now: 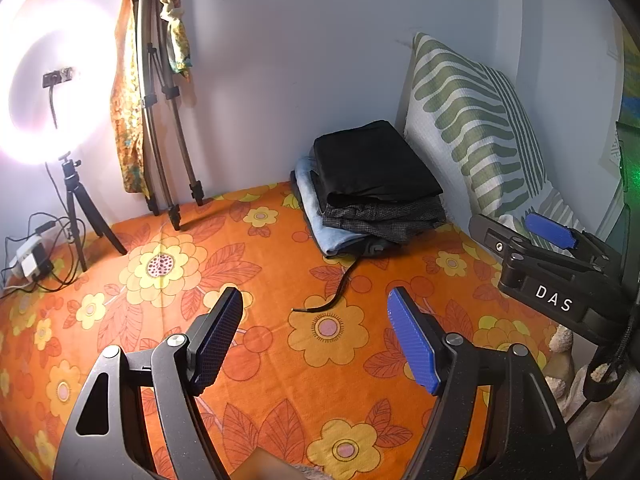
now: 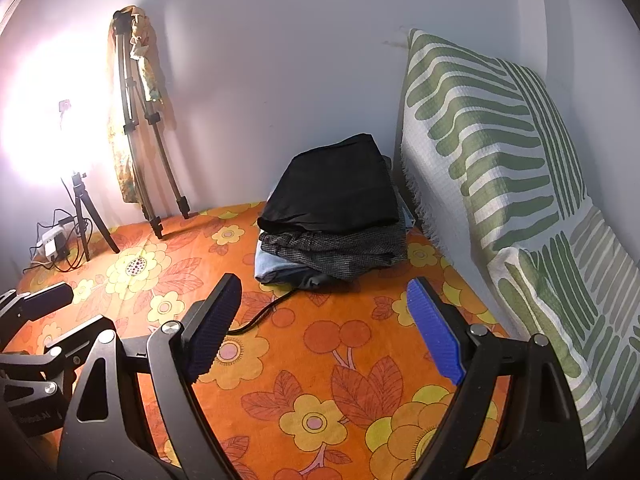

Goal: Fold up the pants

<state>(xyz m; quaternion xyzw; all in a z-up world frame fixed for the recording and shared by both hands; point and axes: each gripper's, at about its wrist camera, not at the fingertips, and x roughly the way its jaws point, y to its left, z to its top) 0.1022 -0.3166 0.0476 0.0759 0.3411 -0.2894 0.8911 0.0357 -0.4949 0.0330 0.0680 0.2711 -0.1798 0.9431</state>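
Left gripper (image 1: 316,312) open; pants stack (image 1: 372,192) bottom layers unclear.

Right gripper (image 2: 320,320) held wide over a floral bedsheet (image 2: 320,380), nothing between its blue pads.

Ahead, a stack of folded pants (image 2: 336,216), black pair on top, sits beside a green-striped pillow (image 2: 500,168) leaning on the wall. A black drawstring (image 2: 260,314) trails from the stack. The left gripper (image 2: 40,304) shows at the left edge, near a tripod (image 2: 136,128) and a glaring lamp (image 2: 48,132).
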